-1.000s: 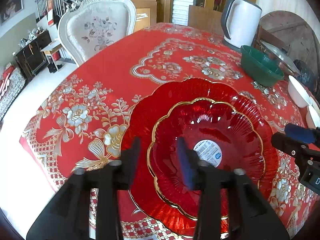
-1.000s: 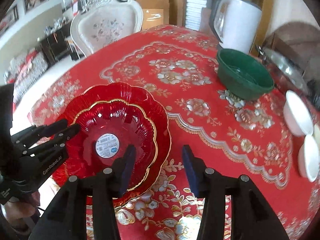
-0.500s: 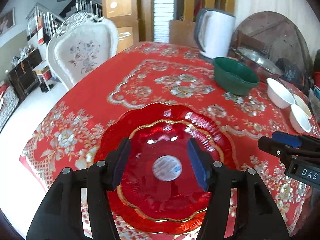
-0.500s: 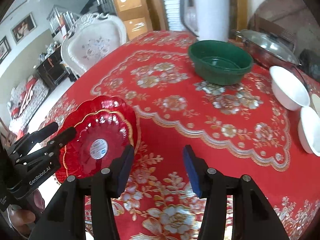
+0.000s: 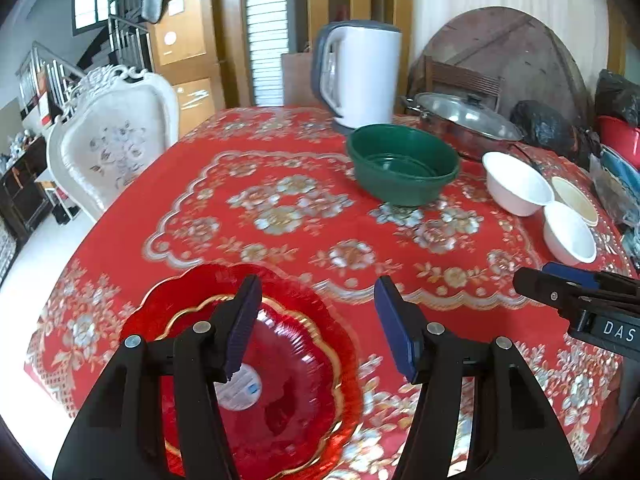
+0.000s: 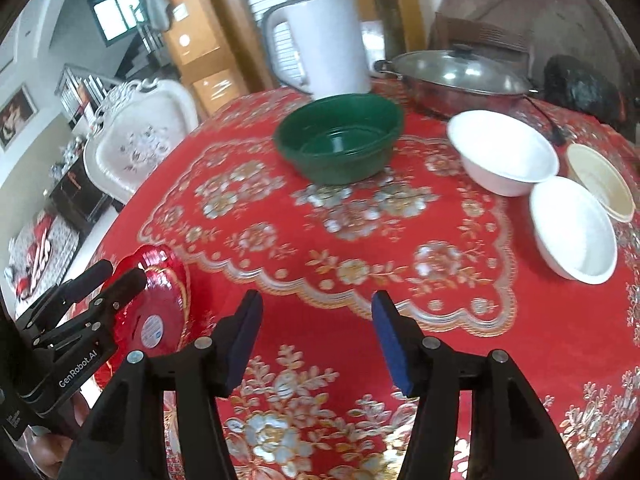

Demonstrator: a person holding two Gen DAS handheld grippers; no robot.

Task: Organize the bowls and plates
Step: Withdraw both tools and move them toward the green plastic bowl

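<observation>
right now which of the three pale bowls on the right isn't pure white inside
The cream bowl, farthest right by the table edge. Its inside is yellowish with a darker rim, while the two white bowls beside it are plain white.

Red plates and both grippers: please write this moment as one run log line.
red plates: stacked, near table edge | left gripper: open, empty | right gripper: open, empty, jaws just widened | green bowl: untouched

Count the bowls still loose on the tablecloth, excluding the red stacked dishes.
4: green bowl in front of the kettle; large white bowl to its right; smaller white bowl nearer; cream bowl at the right edge, partly cut off.
</observation>
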